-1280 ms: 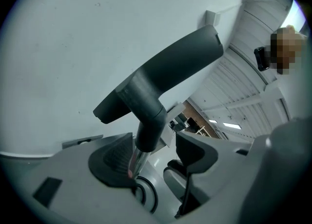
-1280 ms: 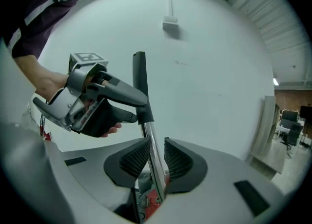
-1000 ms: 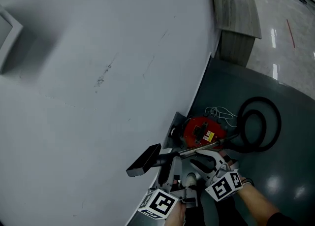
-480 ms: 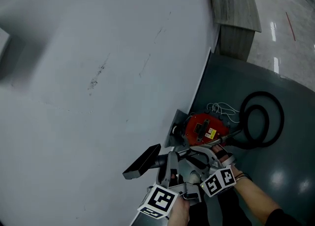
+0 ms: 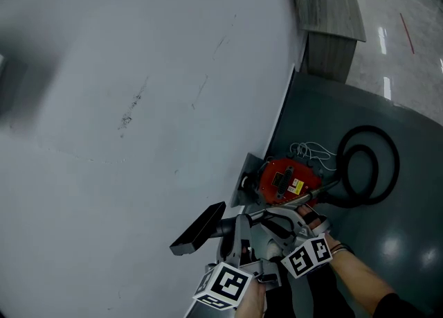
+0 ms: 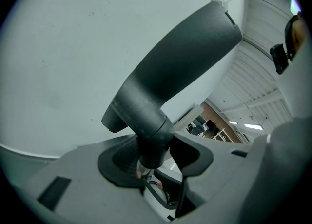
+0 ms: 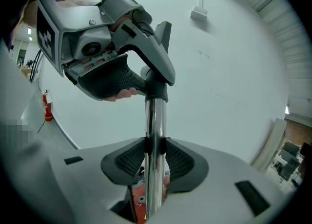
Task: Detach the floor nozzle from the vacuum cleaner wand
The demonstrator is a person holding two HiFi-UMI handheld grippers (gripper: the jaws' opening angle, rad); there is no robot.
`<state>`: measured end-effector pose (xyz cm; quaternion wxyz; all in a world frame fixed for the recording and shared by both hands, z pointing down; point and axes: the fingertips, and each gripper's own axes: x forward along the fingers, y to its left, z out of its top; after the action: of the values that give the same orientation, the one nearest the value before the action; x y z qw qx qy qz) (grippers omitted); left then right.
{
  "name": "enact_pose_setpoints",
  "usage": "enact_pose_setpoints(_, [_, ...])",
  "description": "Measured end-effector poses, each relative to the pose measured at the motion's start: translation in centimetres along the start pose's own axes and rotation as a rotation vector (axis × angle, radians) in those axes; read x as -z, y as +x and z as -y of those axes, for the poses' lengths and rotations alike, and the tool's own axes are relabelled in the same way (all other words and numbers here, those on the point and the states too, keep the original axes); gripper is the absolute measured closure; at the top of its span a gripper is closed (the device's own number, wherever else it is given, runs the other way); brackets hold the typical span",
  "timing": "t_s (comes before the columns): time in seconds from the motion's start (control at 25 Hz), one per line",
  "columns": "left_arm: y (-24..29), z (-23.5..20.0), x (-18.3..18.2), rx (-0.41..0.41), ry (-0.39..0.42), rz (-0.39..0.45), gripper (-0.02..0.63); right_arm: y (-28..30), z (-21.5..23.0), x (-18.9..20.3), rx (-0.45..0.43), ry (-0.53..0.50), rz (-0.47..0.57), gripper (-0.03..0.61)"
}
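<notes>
The black floor nozzle [image 5: 197,230] hangs close to the white wall, joined by its neck to the chrome wand [image 5: 304,199]. My left gripper [image 5: 237,230] has the nozzle's neck [image 6: 153,142] between its pads, both touching it as the jaws close. The wide nozzle head [image 6: 180,67] rises beyond them. My right gripper [image 5: 282,217] grips the chrome wand [image 7: 155,135] just behind the joint, pads pressed on both sides, jaws closing. In the right gripper view, the left gripper [image 7: 155,79] shows above, clamped where the wand meets the neck.
The red vacuum body [image 5: 287,181] lies on the dark floor with a white cable [image 5: 309,152] and a coiled black hose [image 5: 367,166] beside it. The white wall [image 5: 138,102] fills the left. A wooden counter [image 5: 329,12] stands at the back. A red extinguisher [image 7: 46,108] stands by the wall.
The right gripper has shifted a little left toward the joint. The left gripper's fingers have come up around the nozzle's neck. The nozzle has drifted slightly left.
</notes>
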<state>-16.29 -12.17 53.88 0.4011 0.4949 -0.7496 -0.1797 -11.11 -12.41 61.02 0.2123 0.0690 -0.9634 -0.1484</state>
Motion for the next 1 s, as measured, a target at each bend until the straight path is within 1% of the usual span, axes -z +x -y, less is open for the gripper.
enact_pose_setpoints(0.08, [0.0, 0.1, 0.0, 0.008, 0.021, -0.006, 0.43, -0.1, 0.0, 0.0, 0.003, 0.004, 0.001, 0.439])
enact_pose_setpoints(0.16, [0.0, 0.3, 0.1, 0.014, 0.071, -0.011, 0.431, -0.1, 0.0, 0.0, 0.005, 0.007, 0.0, 0.439])
enact_pose_setpoints(0.2, [-0.1, 0.4, 0.1, 0.015, 0.114, -0.012, 0.433, -0.1, 0.0, 0.0, 0.007, 0.009, -0.001, 0.439])
enact_pose_setpoints(0.32, [-0.2, 1.0, 0.2, 0.015, 0.277, -0.003, 0.434, -0.3, 0.1, 0.0, 0.013, 0.012, -0.004, 0.439])
enact_pose_setpoints(0.36, [-0.3, 1.2, 0.3, 0.02, 0.303, 0.0, 0.434, -0.4, 0.1, 0.0, 0.016, 0.013, -0.005, 0.439])
enact_pose_setpoints(0.4, [-0.3, 1.2, 0.3, 0.028, 0.301, 0.0, 0.434, -0.4, 0.1, 0.0, 0.018, 0.014, -0.004, 0.439])
enact_pose_setpoints(0.44, [-0.3, 1.2, 0.4, 0.041, 0.271, -0.004, 0.434, -0.5, 0.1, 0.0, 0.02, 0.014, -0.004, 0.439])
enact_pose_setpoints(0.56, [-0.3, 0.6, 0.3, 0.097, 0.093, -0.032, 0.434, -0.5, 0.0, 0.0, 0.012, 0.014, -0.006, 0.44])
enact_pose_setpoints(0.6, [-0.4, 0.5, 0.3, 0.106, 0.058, -0.04, 0.434, -0.5, -0.1, 0.0, 0.007, 0.012, -0.009, 0.44])
enact_pose_setpoints(0.64, [-0.4, 0.3, 0.4, 0.108, 0.047, -0.045, 0.433, -0.5, -0.2, 0.1, 0.004, 0.01, -0.011, 0.44])
enact_pose_setpoints(0.68, [-0.5, 0.3, 0.4, 0.106, 0.058, -0.047, 0.433, -0.5, -0.2, 0.1, 0.003, 0.01, -0.014, 0.44])
enact_pose_setpoints(0.72, [-0.5, 0.3, 0.5, 0.1, 0.091, -0.045, 0.433, -0.5, -0.3, 0.1, 0.004, 0.01, -0.016, 0.44])
enact_pose_setpoints(0.84, [-0.9, 0.9, 0.6, 0.084, 0.271, -0.035, 0.434, -0.6, -0.4, 0.0, 0.008, 0.012, -0.017, 0.44])
enact_pose_setpoints(0.88, [-0.9, 1.1, 0.6, 0.088, 0.317, -0.032, 0.434, -0.7, -0.3, -0.1, 0.009, 0.013, -0.017, 0.44])
enact_pose_setpoints(0.92, [-0.9, 1.3, 0.7, 0.1, 0.339, -0.03, 0.434, -0.8, -0.3, -0.1, 0.01, 0.015, -0.016, 0.44])
enact_pose_setpoints(0.96, [-0.9, 1.5, 0.7, 0.117, 0.338, -0.029, 0.434, -0.9, -0.2, -0.1, 0.009, 0.018, -0.015, 0.44])
enact_pose_setpoints(1.0, [-1.0, 1.5, 0.6, 0.141, 0.312, -0.031, 0.434, -1.0, -0.1, -0.2, 0.008, 0.02, -0.014, 0.442])
